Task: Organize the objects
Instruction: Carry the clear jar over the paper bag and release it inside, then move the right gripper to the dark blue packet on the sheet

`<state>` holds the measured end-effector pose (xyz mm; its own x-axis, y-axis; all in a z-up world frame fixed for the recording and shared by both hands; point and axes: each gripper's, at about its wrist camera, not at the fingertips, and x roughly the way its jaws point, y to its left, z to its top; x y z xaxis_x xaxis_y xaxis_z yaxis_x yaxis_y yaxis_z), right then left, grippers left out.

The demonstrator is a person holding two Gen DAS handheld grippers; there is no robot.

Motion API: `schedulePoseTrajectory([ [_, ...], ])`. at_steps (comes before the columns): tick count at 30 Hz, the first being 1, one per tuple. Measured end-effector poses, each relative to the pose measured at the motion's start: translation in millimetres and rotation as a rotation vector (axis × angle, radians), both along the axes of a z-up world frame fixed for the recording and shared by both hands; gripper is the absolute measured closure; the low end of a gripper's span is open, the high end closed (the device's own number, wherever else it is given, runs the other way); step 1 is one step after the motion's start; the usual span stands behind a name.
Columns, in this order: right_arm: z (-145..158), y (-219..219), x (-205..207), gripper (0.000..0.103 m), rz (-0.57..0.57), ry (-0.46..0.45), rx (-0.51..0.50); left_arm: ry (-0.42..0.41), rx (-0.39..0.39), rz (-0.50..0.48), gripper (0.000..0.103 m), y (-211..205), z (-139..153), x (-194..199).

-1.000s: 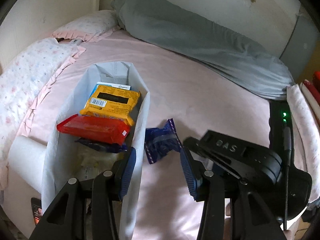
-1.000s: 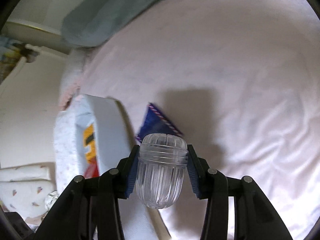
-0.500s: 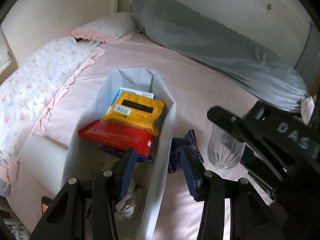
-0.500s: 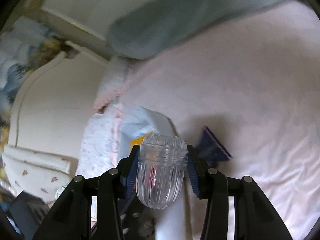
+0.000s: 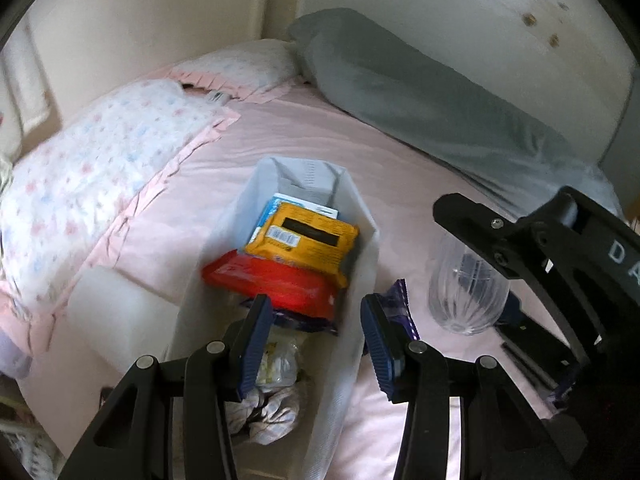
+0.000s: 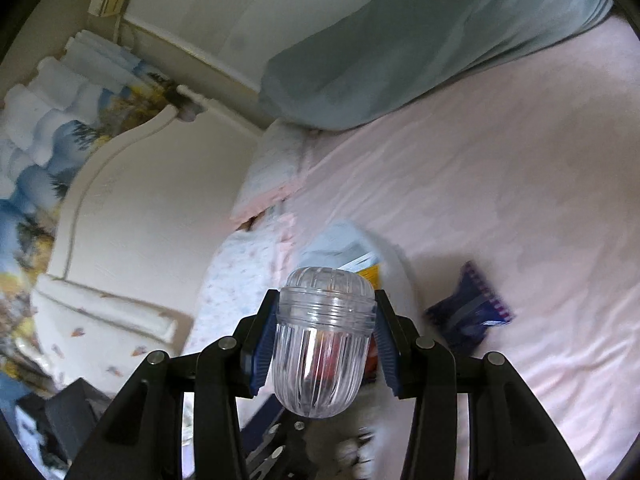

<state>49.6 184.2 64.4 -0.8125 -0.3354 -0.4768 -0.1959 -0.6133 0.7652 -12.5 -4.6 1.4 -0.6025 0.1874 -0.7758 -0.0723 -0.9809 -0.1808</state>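
Note:
A pale fabric bin [image 5: 362, 264] stands on the pink bed. It holds a yellow packet [image 5: 304, 240], a red packet [image 5: 276, 284] and a crumpled cloth [image 5: 272, 404]. My left gripper [image 5: 316, 336] hangs over the bin's near end. Its jaws are apart, the bin's right wall runs through the gap untouched, and nothing is held. My right gripper [image 6: 324, 320] is shut on a clear ribbed jar [image 6: 320, 344]. In the left wrist view that jar [image 5: 466, 284] hangs just right of the bin. A dark blue packet [image 6: 472, 316] lies on the sheet beside the bin.
A long grey bolster [image 5: 420, 92] lies along the far wall. Flowered pillows [image 5: 100, 152] line the bed's left side, next to a white block [image 5: 112, 312]. A cream headboard [image 6: 132, 208] stands behind the pillows. Bare pink sheet [image 6: 500, 200] stretches to the right of the bin.
My right gripper has risen with the jar and come in beside the bin, and its view has swung toward the headboard. My left gripper has shifted along the bin, with the same gap between its jaws.

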Motion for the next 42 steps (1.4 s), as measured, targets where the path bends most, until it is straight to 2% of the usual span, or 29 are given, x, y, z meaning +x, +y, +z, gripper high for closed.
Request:
schedulePoseTrajectory([
  [3, 2, -16, -8, 0.058, 0.059, 0.014, -0.021, -0.021, 0.058, 0.019, 0.059, -15, -2, 2],
  [8, 0, -37, -18, 0.058, 0.131, 0.018, -0.039, -0.014, 0.013, 0.094, 0.059, -30, -6, 6],
  [11, -3, -44, -23, 0.058, 0.168, 0.009, -0.049, -0.036, 0.094, 0.107, 0.059, -42, -12, 7],
  [13, -7, -48, -28, 0.058, 0.201, -0.004, -0.065, -0.065, 0.155, 0.074, 0.059, -47, -16, 2],
  [15, -11, -53, -32, 0.058, 0.234, -0.013, -0.068, -0.082, 0.174, 0.044, 0.059, -46, -19, -2],
  [20, -18, -53, -38, 0.058, 0.257, -0.022, -0.109, -0.094, 0.139, 0.011, 0.06, -39, -20, -8],
  [25, -27, -49, -43, 0.055, 0.257, -0.059, -0.152, -0.117, 0.124, 0.027, 0.059, -36, -26, -14],
  [31, -24, -45, -41, 0.054, 0.217, -0.068, -0.107, -0.154, 0.079, 0.107, 0.059, -43, -33, -18],
  [33, -19, -41, -38, 0.053, 0.194, -0.045, -0.085, -0.161, 0.095, 0.123, 0.059, -47, -33, -19],
  [38, -10, -43, -39, 0.051, 0.159, -0.019, 0.016, -0.126, 0.113, 0.108, 0.059, -45, -27, -18],
  [42, -15, -45, -44, 0.051, 0.176, -0.034, -0.002, -0.123, 0.118, 0.089, 0.059, -41, -27, -19],
])
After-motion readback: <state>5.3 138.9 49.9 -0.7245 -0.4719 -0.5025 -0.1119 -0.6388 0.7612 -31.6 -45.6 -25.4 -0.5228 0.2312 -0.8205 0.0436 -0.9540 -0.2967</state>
